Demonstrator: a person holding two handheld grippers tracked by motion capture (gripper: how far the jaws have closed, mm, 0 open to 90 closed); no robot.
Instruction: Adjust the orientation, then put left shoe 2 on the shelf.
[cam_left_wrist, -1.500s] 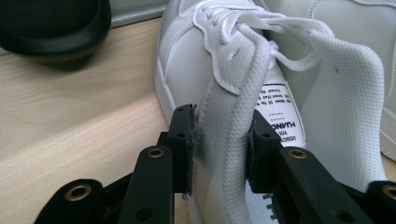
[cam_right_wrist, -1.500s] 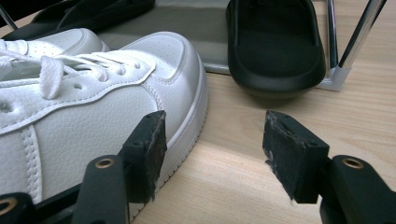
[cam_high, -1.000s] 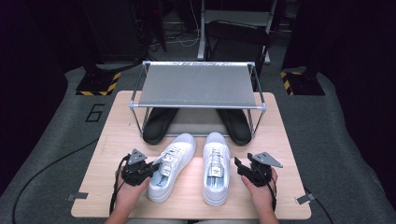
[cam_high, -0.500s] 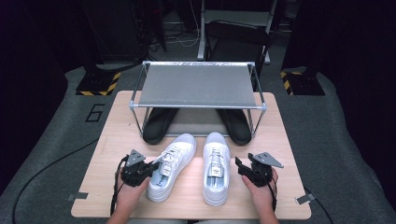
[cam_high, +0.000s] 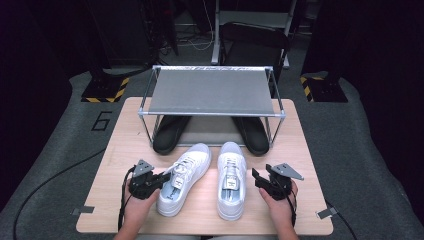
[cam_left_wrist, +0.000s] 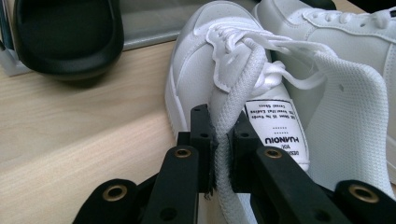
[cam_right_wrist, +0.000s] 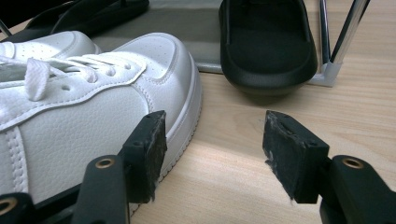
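the left gripper (cam_left_wrist: 219, 154) is clamped on a white lace (cam_left_wrist: 229, 112) of the left sneaker (cam_high: 182, 177) on the table (cam_high: 125, 135) — a hard tug could drag the shoe or slip the lace free. the right gripper (cam_right_wrist: 212, 154) sits spread and empty beside the right sneaker (cam_right_wrist: 93, 93).

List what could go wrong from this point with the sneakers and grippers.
The left gripper is shut on the lace of the left sneaker; a pull may drag or tip that shoe rather than loosen the lace. The right gripper is open beside the right sneaker and may nudge it sideways.
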